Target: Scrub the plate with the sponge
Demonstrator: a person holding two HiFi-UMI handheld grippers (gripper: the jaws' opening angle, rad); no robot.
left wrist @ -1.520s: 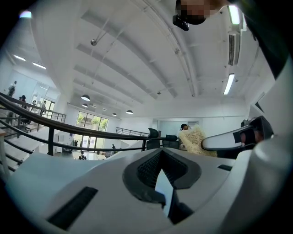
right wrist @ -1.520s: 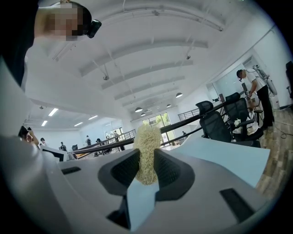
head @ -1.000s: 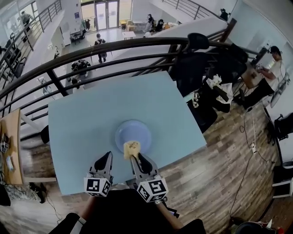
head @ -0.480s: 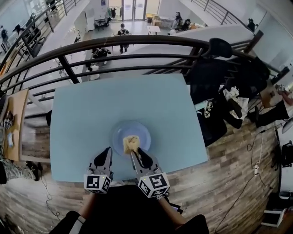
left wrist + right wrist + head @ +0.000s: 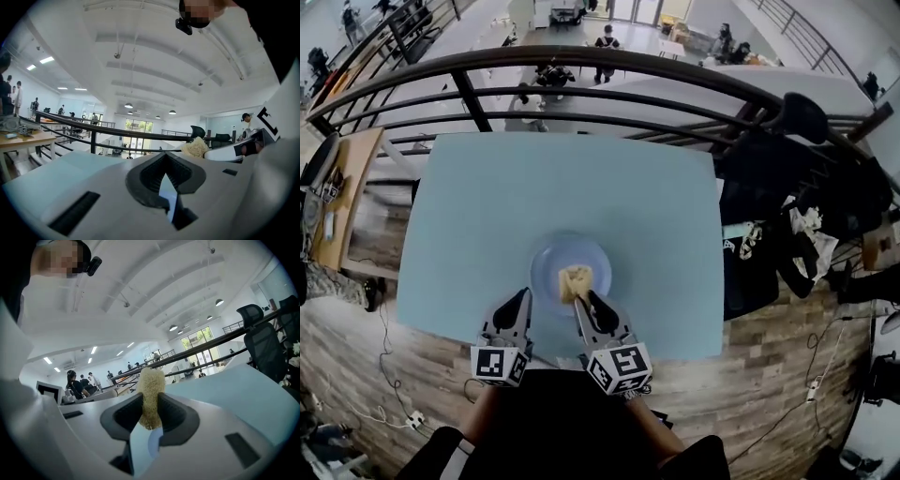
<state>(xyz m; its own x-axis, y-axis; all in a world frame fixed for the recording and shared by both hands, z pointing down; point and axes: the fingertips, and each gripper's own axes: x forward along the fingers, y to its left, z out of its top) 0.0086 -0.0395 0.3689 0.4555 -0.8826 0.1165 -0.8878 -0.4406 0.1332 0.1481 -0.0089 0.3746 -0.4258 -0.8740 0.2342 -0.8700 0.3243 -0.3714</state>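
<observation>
A pale blue plate [image 5: 549, 263] lies on the light blue table [image 5: 487, 206], near its front edge. A yellow sponge [image 5: 575, 281] rests on the plate's near half, with my right gripper [image 5: 579, 298] shut on it. In the right gripper view the sponge [image 5: 151, 383] stands pinched between the two dark pads of the right gripper [image 5: 150, 404]. My left gripper [image 5: 521, 301] hovers just left of the plate, over the table, shut and holding nothing. From the left gripper view, the left gripper [image 5: 165, 165] points past the sponge [image 5: 194, 147], which shows at the right.
A dark metal railing [image 5: 581, 66] runs along the table's far side, with a lower floor beyond it. A black chair with clothes [image 5: 769, 197] stands off the table's right edge. A wooden desk [image 5: 337, 187] is at the left. Wood floor surrounds the table.
The sponge in my right gripper has moved from the plate's near rim further onto the plate. The head view has swung, so the table sits more centrally. The left gripper keeps its place.
</observation>
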